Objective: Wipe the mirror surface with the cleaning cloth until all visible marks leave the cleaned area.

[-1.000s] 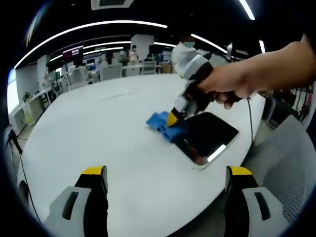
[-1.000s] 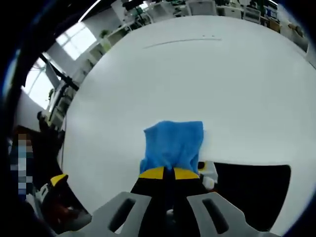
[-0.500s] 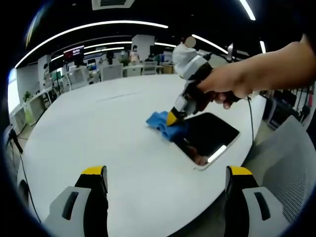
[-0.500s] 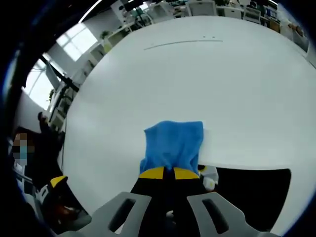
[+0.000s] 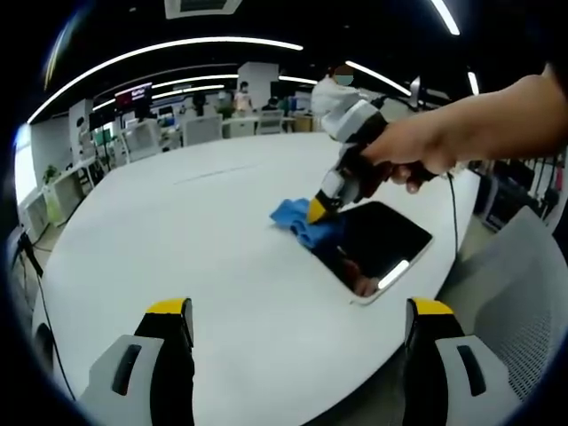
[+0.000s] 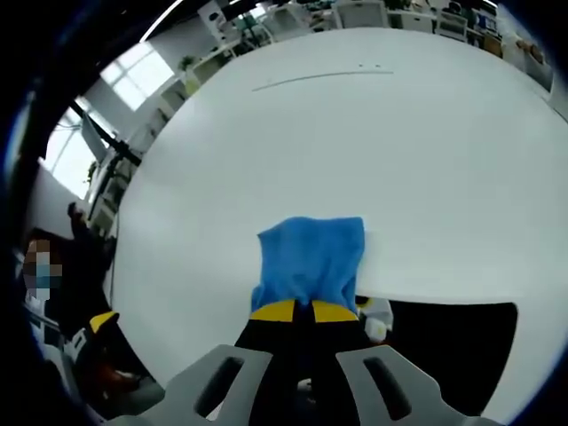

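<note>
Holding low at the near edge of the desk (image 5: 177,231), the left gripper (image 5: 297,333) shows its two yellow-tipped fingers (image 5: 169,311) spread wide apart with nothing between them, unchanged from the frames before.

Left gripper view, left to right: bare white desk top; then the blue cleaning cloth (image 5: 297,217), bunched at the left edge of the mirror (image 5: 382,244); then the right gripper (image 5: 317,211), its yellow tip pressed down onto the cloth; then the person's hand (image 5: 417,155) around the gripper body. The mirror lies flat near the right rim of the desk, dark, with a bright strip of reflected ceiling light near its near corner. Against the earlier frames, cloth and right gripper tip sit slightly further right and up in this view, a little more over the mirror's edge. No marks on the glass can be made out at this size.

Right gripper view, left to right: the other gripper's yellow tip low at the left; the cloth (image 6: 311,262) at centre, fanning out ahead of the right gripper (image 6: 296,311), whose fingers (image 6: 273,311) are pressed together on the cloth's near edge; the dark mirror (image 6: 444,351) at lower right, the cloth overlapping its left corner. This view is almost identical to the earlier one.
</note>
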A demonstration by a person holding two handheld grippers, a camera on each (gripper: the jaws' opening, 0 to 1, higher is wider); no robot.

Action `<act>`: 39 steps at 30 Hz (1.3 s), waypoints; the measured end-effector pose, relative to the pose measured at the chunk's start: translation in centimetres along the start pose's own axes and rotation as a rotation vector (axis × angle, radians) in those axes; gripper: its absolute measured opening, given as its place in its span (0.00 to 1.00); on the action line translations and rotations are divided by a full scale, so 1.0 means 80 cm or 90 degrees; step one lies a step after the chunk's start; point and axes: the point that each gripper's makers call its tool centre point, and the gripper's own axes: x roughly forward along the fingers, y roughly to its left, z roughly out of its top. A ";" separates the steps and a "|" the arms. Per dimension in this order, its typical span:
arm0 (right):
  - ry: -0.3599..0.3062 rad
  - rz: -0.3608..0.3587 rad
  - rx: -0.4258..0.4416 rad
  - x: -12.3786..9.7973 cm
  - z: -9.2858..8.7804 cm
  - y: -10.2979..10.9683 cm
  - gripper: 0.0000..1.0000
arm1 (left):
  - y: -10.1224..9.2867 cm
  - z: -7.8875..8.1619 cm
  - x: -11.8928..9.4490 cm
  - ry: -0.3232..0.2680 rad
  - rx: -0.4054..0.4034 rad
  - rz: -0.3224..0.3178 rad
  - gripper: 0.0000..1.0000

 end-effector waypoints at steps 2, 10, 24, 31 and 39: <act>-0.001 -0.002 0.001 -0.001 0.000 -0.003 0.00 | 0.000 0.000 0.000 0.001 -0.001 0.000 1.00; -0.005 -0.007 0.012 -0.007 -0.002 -0.017 0.00 | 0.001 -0.001 0.001 0.002 -0.001 0.001 1.00; -0.006 -0.010 0.025 -0.013 -0.003 -0.028 0.00 | 0.001 -0.001 0.001 0.002 0.000 0.004 1.00; -0.013 -0.014 0.020 -0.014 -0.004 -0.028 0.00 | 0.002 -0.001 0.001 0.003 0.000 0.005 1.00; -0.016 -0.021 0.018 -0.016 -0.010 -0.026 0.00 | 0.002 -0.002 0.001 0.003 0.000 0.005 1.00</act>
